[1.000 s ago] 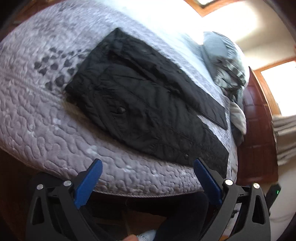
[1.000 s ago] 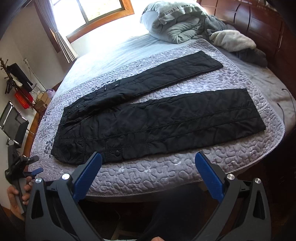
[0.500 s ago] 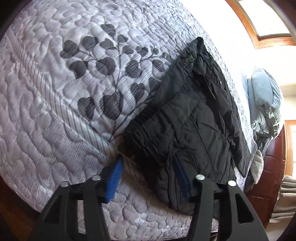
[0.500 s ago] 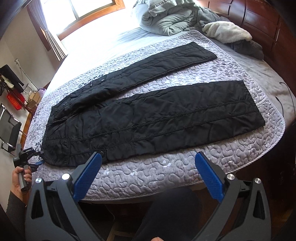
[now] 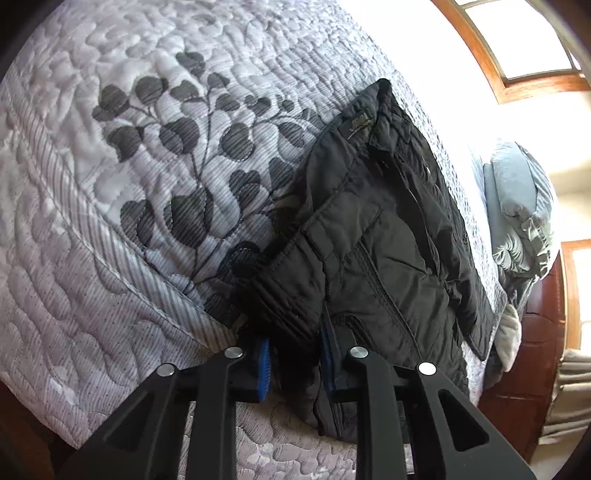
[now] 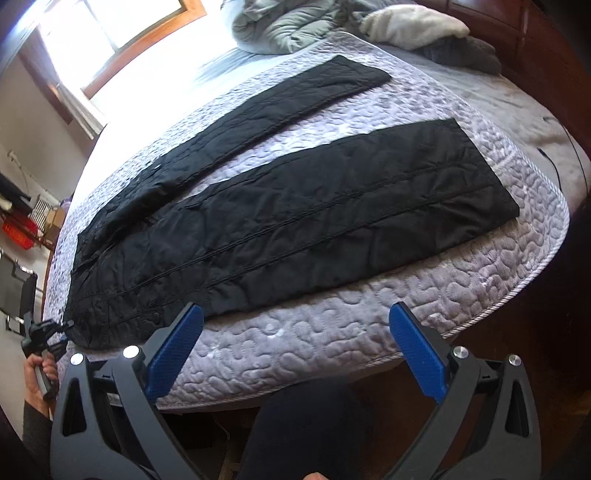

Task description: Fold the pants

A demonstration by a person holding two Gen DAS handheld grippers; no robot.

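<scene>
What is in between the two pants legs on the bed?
Only bare quilt. In the right wrist view, the two legs of the black pants lie spread apart, and a wedge of the grey quilted cover shows between them, with nothing lying on it.

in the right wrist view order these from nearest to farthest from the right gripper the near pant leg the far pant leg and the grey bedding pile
1. Near pant leg: just beyond the right gripper, along the bed's front edge.
2. Far pant leg: behind it, angled toward the headboard.
3. Grey bedding pile: at the head of the bed, farthest.
</scene>
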